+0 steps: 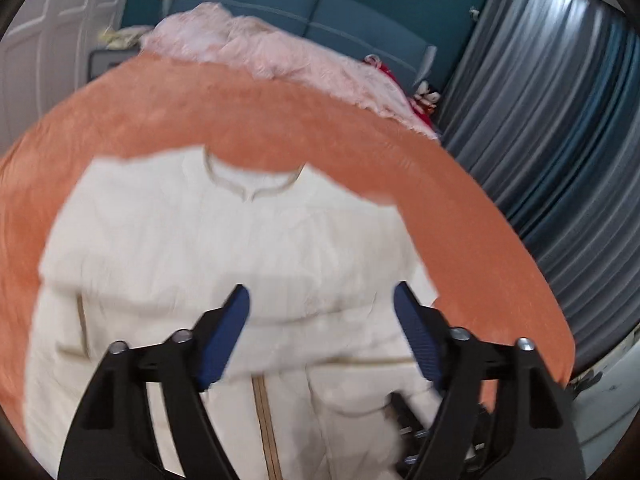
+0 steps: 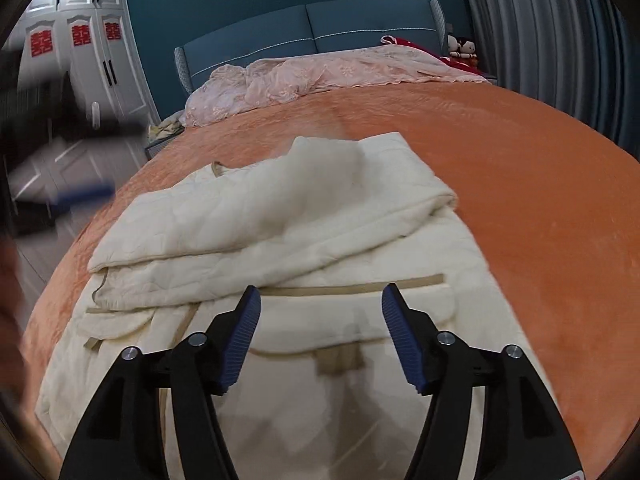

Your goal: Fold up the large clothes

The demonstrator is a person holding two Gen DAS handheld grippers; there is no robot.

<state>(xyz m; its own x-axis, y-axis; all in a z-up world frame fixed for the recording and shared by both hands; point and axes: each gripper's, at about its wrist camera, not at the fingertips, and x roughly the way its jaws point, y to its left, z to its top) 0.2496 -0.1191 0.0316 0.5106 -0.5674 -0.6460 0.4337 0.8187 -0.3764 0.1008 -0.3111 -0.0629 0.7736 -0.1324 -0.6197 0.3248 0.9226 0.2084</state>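
A cream quilted jacket (image 1: 224, 248) with tan trim lies flat on the orange bedspread (image 1: 240, 112), collar toward the headboard. Both sleeves are folded in across its chest. My left gripper (image 1: 322, 300) is open and empty, hovering above the jacket's middle. In the right wrist view the jacket (image 2: 280, 220) shows its sleeves stacked across the body and a tan-edged pocket below. My right gripper (image 2: 320, 300) is open and empty above the jacket's lower half. The left gripper (image 2: 80, 196) shows blurred at the left edge of that view. The right gripper's tip (image 1: 416, 424) shows low in the left wrist view.
A crumpled pink blanket (image 2: 320, 76) lies at the head of the bed against the blue headboard (image 2: 312, 32). Red items and soft toys (image 2: 460, 48) sit at the far right corner. Grey curtains (image 1: 540, 128) hang right of the bed; white wardrobes (image 2: 92, 52) stand left.
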